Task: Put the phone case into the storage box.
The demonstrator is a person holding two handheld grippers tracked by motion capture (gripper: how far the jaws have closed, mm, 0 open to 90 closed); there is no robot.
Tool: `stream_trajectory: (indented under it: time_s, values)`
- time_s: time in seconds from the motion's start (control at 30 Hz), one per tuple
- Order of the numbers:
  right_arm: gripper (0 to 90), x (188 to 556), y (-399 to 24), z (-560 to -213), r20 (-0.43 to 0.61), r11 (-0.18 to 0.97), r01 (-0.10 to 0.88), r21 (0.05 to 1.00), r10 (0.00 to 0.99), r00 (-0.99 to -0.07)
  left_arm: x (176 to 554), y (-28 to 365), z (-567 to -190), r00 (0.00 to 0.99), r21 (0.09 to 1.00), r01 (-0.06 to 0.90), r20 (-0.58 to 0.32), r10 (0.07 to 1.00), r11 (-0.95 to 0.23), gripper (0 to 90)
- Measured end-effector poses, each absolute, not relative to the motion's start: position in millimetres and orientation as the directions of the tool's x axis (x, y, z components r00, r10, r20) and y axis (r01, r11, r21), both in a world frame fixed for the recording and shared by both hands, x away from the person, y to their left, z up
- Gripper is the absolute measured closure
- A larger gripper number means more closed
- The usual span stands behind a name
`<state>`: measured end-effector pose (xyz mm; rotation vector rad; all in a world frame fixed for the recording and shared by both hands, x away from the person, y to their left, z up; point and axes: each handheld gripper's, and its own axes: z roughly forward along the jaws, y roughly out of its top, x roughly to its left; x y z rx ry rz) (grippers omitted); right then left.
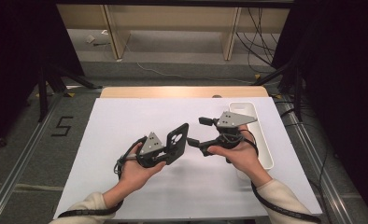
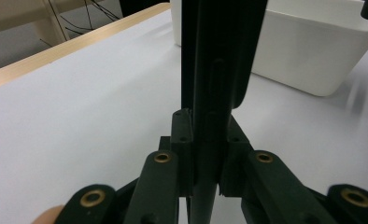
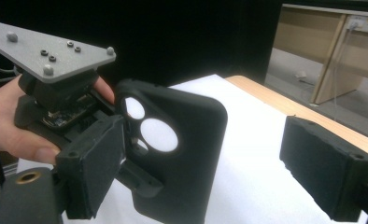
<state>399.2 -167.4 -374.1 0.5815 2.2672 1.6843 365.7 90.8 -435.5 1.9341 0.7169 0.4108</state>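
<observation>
Left gripper [image 1: 173, 148] jaws pinch black phone case [image 1: 176, 142] by its edge, centre of high view, above white table [image 1: 126, 121]. Left gripper view: case [image 2: 217, 60] edge-on, upright between pressed jaws; white bin [image 2: 313, 56] upper right. Right gripper [image 1: 200, 133] jaws spread wide, nothing between, pads apart just right of case. Right gripper view: case [image 3: 173, 154] face-on, camera holes visible, left hand [image 3: 14, 126] at left edge.

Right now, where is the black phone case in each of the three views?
High view: black phone case centre, clamped in the left gripper.
Left gripper view: edge-on, a dark upright slab rising between the jaws.
Right gripper view: centre, camera holes facing.
Shared landmark: white table, in all views.
</observation>
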Motion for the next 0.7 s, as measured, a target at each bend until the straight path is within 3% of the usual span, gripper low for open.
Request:
stream_trajectory:
  time_s: [0.7]
  values:
    - [10.5,389.1,-173.5,-385.0,0.027,0.232,0.174,0.957,0.525,-0.851,368.5,86.9,-433.7,0.728,0.898,0.324,-0.035,0.684,-0.299,79.6]
